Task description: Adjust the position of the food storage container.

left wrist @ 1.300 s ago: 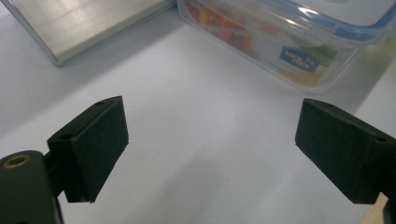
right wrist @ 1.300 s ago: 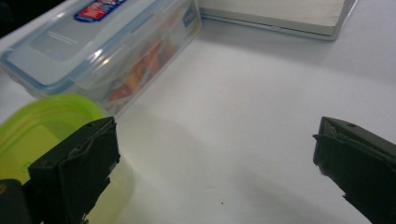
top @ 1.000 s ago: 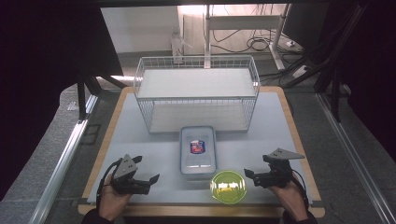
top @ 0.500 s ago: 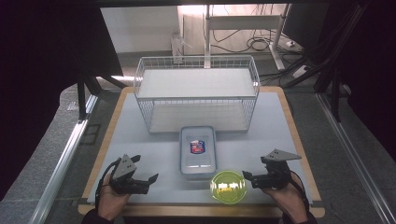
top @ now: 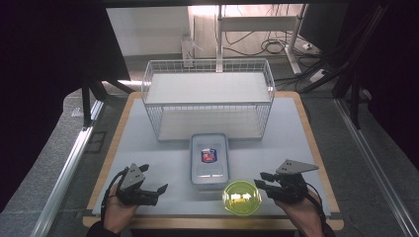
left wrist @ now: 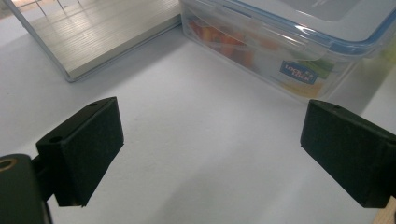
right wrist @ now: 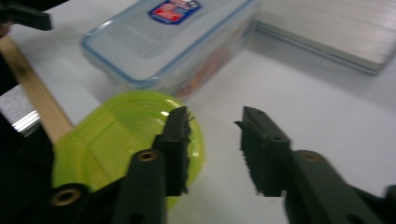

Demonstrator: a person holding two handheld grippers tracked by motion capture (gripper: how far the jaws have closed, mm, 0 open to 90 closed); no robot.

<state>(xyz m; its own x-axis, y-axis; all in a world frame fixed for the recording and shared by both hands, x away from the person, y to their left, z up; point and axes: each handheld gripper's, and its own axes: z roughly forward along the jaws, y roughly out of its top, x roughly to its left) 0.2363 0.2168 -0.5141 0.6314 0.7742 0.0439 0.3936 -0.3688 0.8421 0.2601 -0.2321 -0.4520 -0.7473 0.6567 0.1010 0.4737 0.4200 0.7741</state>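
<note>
A clear rectangular food container (top: 209,158) with a blue-rimmed lid lies in the middle of the white table top. A yellow-green round bowl (top: 241,197) sits just in front of it, near the front edge. My right gripper (top: 259,179) hovers to the right of the bowl, pointing left at it. In the right gripper view the right gripper (right wrist: 212,121) has just been closing. A narrow gap is left between its jaws and nothing is in it, with the bowl (right wrist: 121,140) behind the left jaw. My left gripper (top: 155,180) rests at the front left, open wide (left wrist: 210,149), facing the container (left wrist: 299,42).
A white wire basket (top: 207,98) with a flat shelf stands behind the container, its metal base plate (left wrist: 107,32) close by. The wooden border (top: 316,148) frames the table top. Cables and stand legs lie on the floor beyond.
My right gripper's jaws have narrowed from wide open to a small gap, and that hand has lifted slightly. The left gripper, bowl and container have stayed put.
</note>
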